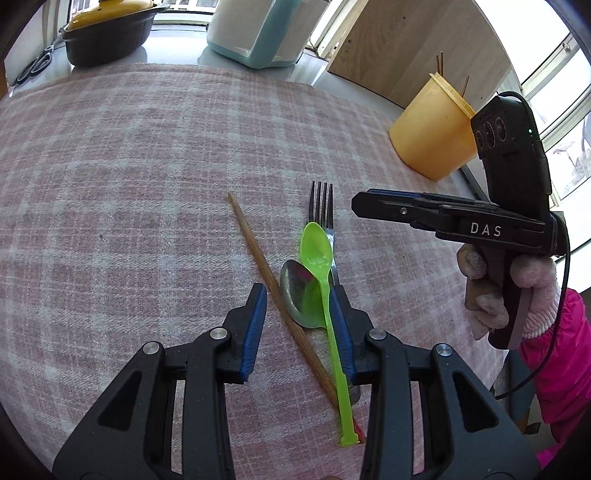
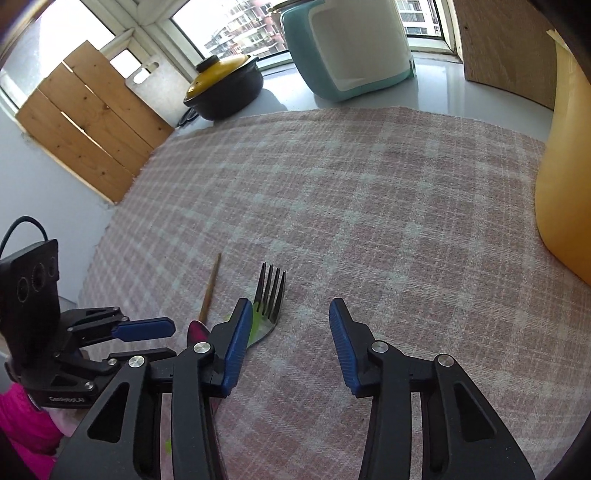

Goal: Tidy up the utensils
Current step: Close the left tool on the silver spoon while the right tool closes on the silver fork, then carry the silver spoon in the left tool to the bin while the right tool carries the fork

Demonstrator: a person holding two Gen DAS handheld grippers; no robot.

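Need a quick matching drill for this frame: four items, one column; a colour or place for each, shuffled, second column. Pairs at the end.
Items:
1. plastic spoon
2. chopstick
3. fork
4. pot

Descriptions:
A. partly under the plastic spoon, tines pointing away from the left wrist camera
B. bright green
C. black with a yellow lid, beyond the checked cloth
D. wooden, lying left of the spoons in the left wrist view

Pairs: 1-B, 2-D, 3-A, 4-C

You get bright daylight from the windows [image 2: 92, 33] behind the table; their panes blow out white. Fisheye bends both views' edges, corners go dark, focus stays sharp.
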